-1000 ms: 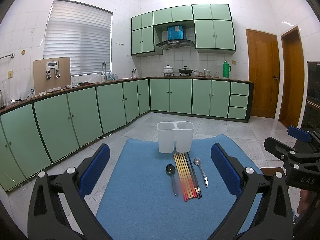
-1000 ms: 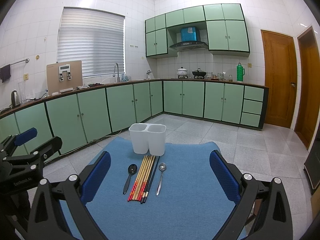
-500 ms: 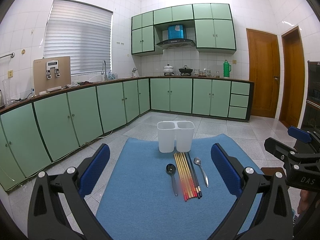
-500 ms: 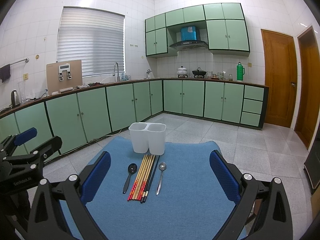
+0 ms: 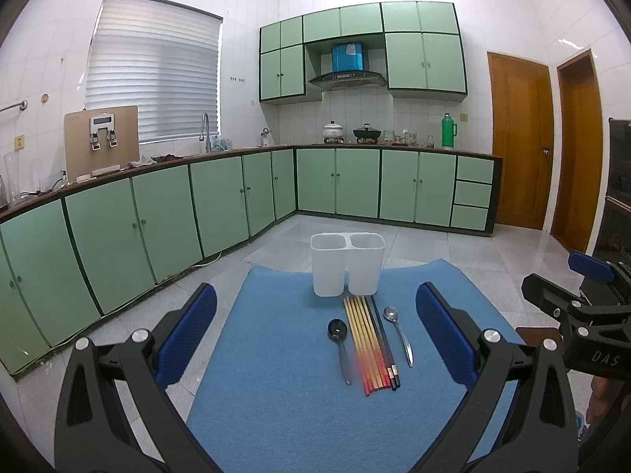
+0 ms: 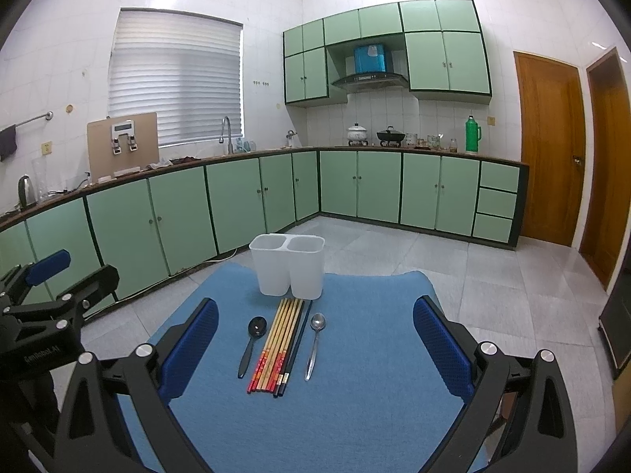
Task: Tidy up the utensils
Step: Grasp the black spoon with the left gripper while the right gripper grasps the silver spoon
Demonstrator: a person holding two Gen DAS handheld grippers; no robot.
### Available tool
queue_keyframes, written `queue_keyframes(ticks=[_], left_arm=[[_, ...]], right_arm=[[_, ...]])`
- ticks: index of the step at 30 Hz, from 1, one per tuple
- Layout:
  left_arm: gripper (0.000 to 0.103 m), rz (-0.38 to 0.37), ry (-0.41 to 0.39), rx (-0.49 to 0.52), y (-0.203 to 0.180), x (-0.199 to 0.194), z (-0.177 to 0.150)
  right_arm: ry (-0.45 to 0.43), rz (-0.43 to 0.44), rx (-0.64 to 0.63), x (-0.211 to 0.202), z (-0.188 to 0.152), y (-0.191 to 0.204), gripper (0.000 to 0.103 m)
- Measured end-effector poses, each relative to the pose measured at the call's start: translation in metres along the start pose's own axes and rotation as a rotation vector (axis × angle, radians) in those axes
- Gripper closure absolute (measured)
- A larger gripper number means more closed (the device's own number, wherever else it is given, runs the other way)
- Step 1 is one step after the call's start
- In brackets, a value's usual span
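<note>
A white two-compartment holder (image 5: 347,262) (image 6: 287,266) stands upright at the far end of a blue mat (image 5: 276,374) (image 6: 374,386). In front of it lie a black spoon (image 5: 340,345) (image 6: 251,339), a bundle of wooden and dark chopsticks (image 5: 368,341) (image 6: 280,345) and a silver spoon (image 5: 399,333) (image 6: 314,341), all side by side. My left gripper (image 5: 315,329) is open and hovers short of the utensils, holding nothing. My right gripper (image 6: 315,329) is open too, above the near part of the mat.
Green base cabinets (image 5: 157,224) run along the left and back walls under a counter with a sink, pots and a green flask (image 5: 447,131). Two wooden doors (image 5: 520,161) are at the right. Tiled floor surrounds the mat.
</note>
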State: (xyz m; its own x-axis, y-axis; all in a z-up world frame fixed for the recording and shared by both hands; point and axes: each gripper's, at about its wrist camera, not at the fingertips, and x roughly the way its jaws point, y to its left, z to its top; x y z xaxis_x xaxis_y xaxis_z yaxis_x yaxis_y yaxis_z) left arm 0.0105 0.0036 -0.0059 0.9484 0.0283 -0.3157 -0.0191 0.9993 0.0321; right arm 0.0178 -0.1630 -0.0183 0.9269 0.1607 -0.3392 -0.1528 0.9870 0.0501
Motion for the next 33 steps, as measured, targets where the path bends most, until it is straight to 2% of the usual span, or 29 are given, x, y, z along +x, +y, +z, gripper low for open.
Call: queue_keyframes(ticks=[6,9,22,26,33], left_arm=[[0.005,0.013,0.036,0.010,0.000,0.026,-0.002],[0.005,0.031,0.083,-0.001,0.007,0.052,-0.003],[0.005,0.076,0.362,0.025,0.029,0.195,-0.047],[0.005,0.065,0.435,0.006,0.034,0.229,-0.062],[0.005,0.058,0.478,-0.004,0.040,0.258,-0.071]], right_arm=[[0.045,-0.011,0.002,0.019,0.000,-0.006,0.006],[0.100,-0.015,0.002,0.042,0.000,-0.011,0.006],[0.387,0.004,0.076,0.200,-0.021,-0.033,0.006],[0.469,0.018,0.072,0.250,-0.035,-0.031,0.013],[0.581,0.035,0.050,0.305,-0.055,-0.026,0.027]])
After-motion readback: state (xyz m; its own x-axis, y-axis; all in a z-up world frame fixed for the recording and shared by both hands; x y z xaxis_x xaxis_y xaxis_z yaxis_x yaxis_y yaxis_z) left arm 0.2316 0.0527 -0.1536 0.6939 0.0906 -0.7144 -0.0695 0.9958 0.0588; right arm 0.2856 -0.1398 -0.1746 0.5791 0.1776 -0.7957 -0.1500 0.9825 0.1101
